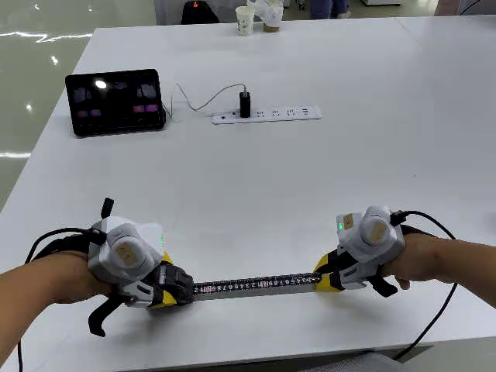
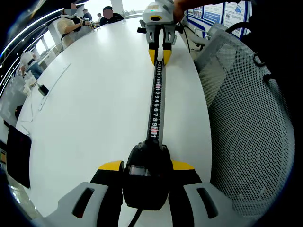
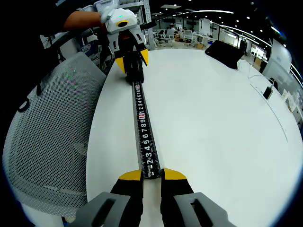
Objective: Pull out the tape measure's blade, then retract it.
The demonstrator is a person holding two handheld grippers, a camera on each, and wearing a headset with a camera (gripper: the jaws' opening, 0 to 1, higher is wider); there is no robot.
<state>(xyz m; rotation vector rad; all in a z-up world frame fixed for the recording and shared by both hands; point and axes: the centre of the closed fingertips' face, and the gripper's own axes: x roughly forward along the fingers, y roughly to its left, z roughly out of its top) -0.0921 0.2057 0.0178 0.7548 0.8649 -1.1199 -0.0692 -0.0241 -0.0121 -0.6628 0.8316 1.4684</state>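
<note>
Gripping the black case (image 2: 147, 184) in the left tool (image 2: 147, 165), yellow tips pressed against its two sides. Pinching the free end of the blade (image 3: 143, 127) in the right tool (image 3: 152, 174), tips closed together on it. Drawn out and stretched straight between the two tools, numbers facing up, low along the near edge of the white surface (image 1: 310, 178); touching it or just above, cannot tell. From the head view, left tool at lower left and right tool at lower right, well apart, with the blade spanning the gap. Farther back on the surface, a dark tablet (image 1: 116, 101) at left, near a white power strip (image 1: 267, 115) with a black plug (image 1: 245, 103) in it. At the far edge, a paper cup (image 1: 245, 20). Beside the near edge, a grey mesh chair (image 2: 246, 118).
</note>
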